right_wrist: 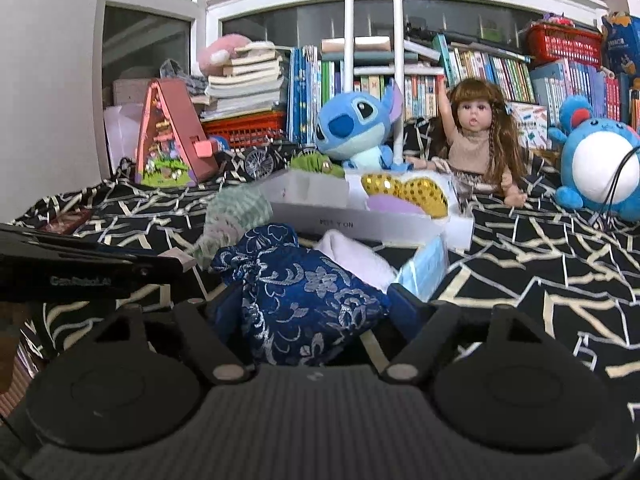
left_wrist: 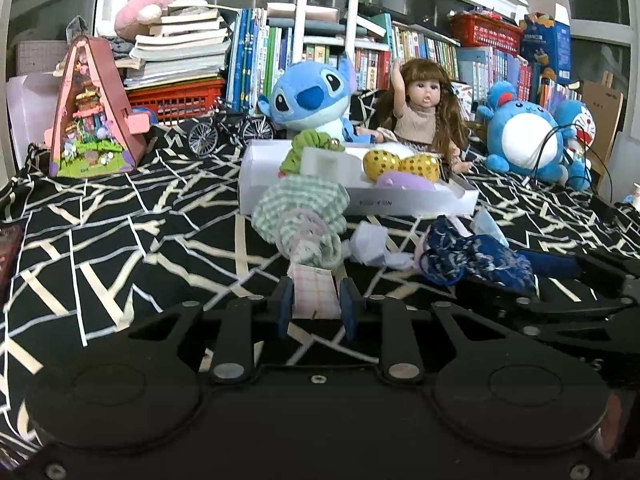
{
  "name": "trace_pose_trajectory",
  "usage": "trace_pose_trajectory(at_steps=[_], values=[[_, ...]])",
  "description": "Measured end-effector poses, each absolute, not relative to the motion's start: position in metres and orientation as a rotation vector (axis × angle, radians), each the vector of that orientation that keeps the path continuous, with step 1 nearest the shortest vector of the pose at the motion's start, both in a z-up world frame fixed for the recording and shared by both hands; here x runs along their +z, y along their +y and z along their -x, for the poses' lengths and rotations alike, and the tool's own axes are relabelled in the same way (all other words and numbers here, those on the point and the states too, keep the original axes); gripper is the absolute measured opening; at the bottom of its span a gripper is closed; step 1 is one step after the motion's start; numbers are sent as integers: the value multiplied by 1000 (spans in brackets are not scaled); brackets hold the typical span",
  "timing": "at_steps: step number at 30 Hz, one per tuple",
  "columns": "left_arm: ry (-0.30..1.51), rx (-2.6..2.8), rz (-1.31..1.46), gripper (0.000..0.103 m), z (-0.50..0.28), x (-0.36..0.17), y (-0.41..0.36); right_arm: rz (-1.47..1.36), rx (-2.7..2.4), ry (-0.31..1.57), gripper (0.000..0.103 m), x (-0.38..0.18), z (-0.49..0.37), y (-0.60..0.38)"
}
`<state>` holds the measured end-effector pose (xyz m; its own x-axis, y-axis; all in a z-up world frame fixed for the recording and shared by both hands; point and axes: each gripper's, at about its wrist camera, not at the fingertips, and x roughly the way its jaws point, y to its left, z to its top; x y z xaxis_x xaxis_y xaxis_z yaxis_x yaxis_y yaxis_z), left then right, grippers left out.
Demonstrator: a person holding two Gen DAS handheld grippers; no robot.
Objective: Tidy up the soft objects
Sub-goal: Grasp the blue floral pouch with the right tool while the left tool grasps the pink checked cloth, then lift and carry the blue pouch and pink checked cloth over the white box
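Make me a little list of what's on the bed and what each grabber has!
surface: black patterned bedspread
left gripper: shut on pink checked cloth
right gripper: around blue flowered pouch, grip unclear
white box: holds gold sequin item, green scrunchie
behind box: blue plush, doll

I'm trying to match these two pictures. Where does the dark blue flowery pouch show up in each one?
Left wrist view: the blue pouch lies low and right of centre on the patterned cloth, ahead of the right claw's black frame.
Right wrist view: the blue pouch fills the lower centre, sitting between the right claw's fingers.
Shared landmark: the white box holding the gold sequinned piece, just behind the pouch.
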<state>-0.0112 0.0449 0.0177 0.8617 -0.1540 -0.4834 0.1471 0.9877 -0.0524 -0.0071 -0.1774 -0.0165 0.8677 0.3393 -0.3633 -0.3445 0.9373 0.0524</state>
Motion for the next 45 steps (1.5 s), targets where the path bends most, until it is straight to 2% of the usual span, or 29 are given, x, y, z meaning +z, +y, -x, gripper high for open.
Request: trace_pose_trajectory(at_steps=[9, 23, 45], values=[[443, -160, 41, 24, -17, 45, 59, 40, 340, 320, 77, 6, -4, -176], [443, -164, 141, 24, -104, 89, 75, -57, 313, 353, 76, 47, -73, -196], [552, -133, 189, 24, -229, 81, 54, -84, 236, 435, 76, 69, -186, -201]])
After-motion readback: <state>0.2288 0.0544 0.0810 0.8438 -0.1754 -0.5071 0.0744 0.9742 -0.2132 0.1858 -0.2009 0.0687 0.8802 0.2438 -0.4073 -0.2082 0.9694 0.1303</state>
